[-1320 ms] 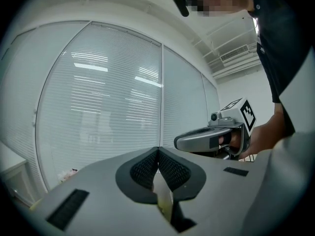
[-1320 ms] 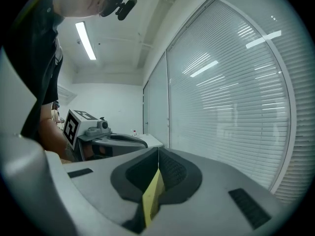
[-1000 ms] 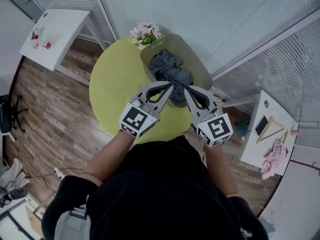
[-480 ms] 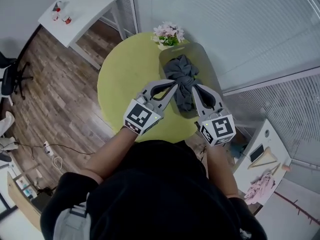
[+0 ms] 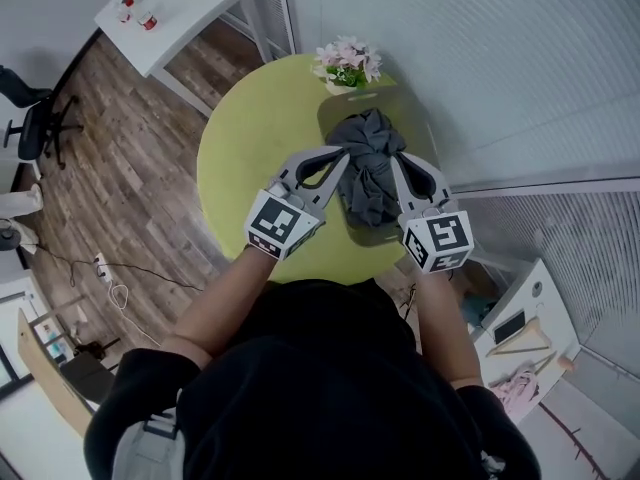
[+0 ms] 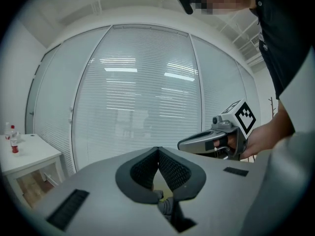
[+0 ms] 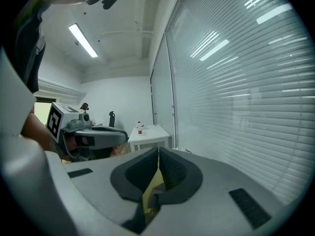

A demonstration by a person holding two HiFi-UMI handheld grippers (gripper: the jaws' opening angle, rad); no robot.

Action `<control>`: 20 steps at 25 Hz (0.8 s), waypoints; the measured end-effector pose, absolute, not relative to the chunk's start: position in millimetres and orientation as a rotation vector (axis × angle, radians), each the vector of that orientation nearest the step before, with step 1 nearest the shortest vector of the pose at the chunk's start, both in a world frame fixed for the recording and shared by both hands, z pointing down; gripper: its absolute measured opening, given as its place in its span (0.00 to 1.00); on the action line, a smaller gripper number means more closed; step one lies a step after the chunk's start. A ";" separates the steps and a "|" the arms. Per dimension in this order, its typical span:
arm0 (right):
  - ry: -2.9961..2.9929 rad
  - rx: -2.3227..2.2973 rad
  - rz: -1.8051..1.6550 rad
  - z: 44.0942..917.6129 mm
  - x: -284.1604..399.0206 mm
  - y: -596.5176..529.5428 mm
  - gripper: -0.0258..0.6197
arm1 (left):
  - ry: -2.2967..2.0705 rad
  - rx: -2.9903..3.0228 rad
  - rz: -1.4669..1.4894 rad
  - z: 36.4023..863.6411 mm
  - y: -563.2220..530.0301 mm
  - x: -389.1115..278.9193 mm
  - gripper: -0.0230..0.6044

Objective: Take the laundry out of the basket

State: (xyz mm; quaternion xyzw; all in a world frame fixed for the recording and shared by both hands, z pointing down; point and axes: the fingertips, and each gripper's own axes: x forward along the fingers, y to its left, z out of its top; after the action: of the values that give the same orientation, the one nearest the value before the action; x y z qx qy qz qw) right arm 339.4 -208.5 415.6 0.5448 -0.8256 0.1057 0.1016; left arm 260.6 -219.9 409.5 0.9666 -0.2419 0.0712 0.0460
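Head view: the person is holding the left gripper [image 5: 343, 155] and right gripper [image 5: 397, 159] on either side of the grey laundry [image 5: 368, 163], which is lying heaped in the basket [image 5: 405, 113], probably lining up a grasp. Whether either is touching the cloth is unclear.
Left gripper view: its jaws are meeting, clenched on nothing.
Right gripper view: likewise closed, empty.

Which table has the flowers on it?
The round yellow-green table: flowers stand at its far edge beside the basket. The white table at upper left holds bottles, the white table at lower right a hanger.
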 end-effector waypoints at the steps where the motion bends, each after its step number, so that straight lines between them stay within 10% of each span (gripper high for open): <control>1: -2.431 1.607 0.336 423.5 343.6 -211.6 0.08 | -0.747 2.950 0.224 412.4 -222.7 264.6 0.05; 20: -2.136 1.356 0.751 610.3 359.1 -250.4 0.15 | -0.836 2.939 0.341 474.1 -257.9 301.0 0.05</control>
State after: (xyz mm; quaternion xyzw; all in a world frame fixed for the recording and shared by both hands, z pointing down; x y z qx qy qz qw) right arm 359.1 -250.4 610.3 0.4975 -0.7841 0.2755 0.2486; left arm 301.0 -257.9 474.1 0.9553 -0.2719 0.1107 0.0335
